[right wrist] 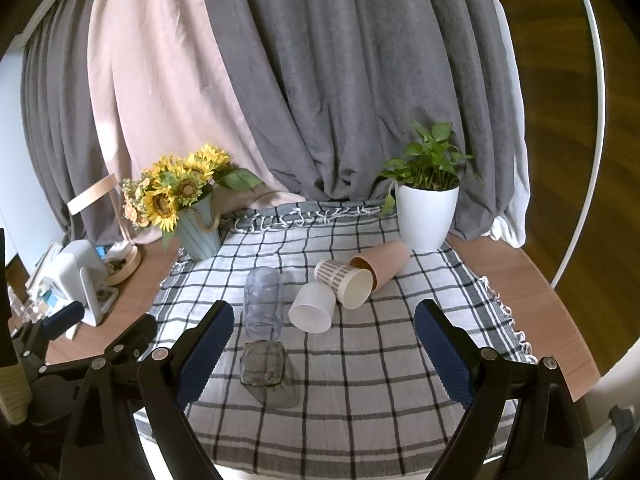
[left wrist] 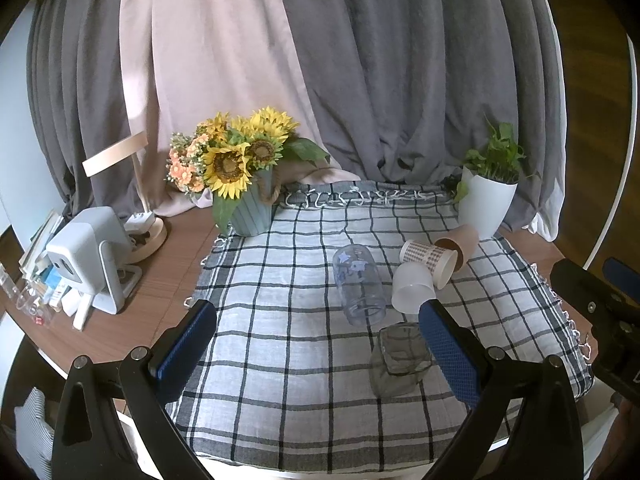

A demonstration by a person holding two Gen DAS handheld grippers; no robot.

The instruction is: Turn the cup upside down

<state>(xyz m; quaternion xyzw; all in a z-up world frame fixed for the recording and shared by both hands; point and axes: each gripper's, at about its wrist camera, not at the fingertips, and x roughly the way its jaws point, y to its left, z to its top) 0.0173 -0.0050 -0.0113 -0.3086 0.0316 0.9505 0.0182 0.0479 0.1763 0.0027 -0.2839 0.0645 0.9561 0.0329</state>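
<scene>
Looking along your left gripper (left wrist: 320, 344), you hold it spread wide and empty above the checked cloth (left wrist: 280, 360), and no flipping has begun: the clear tumbler (left wrist: 360, 284), white cup (left wrist: 412, 286), checked paper cup (left wrist: 430, 260) and brown paper cup (left wrist: 460, 242) all lie on their sides, while the smoky glass (left wrist: 400, 360) near your right pad seems tipped too, though its transparency blurs this. Switching to your right gripper (right wrist: 324, 354), its jaws gape empty too; the white cup (right wrist: 312, 308) touches the checked paper cup (right wrist: 344, 282), crowding any grasp, and the sunflower vase (right wrist: 198, 232) and potted plant (right wrist: 426, 216) stand well behind.
</scene>
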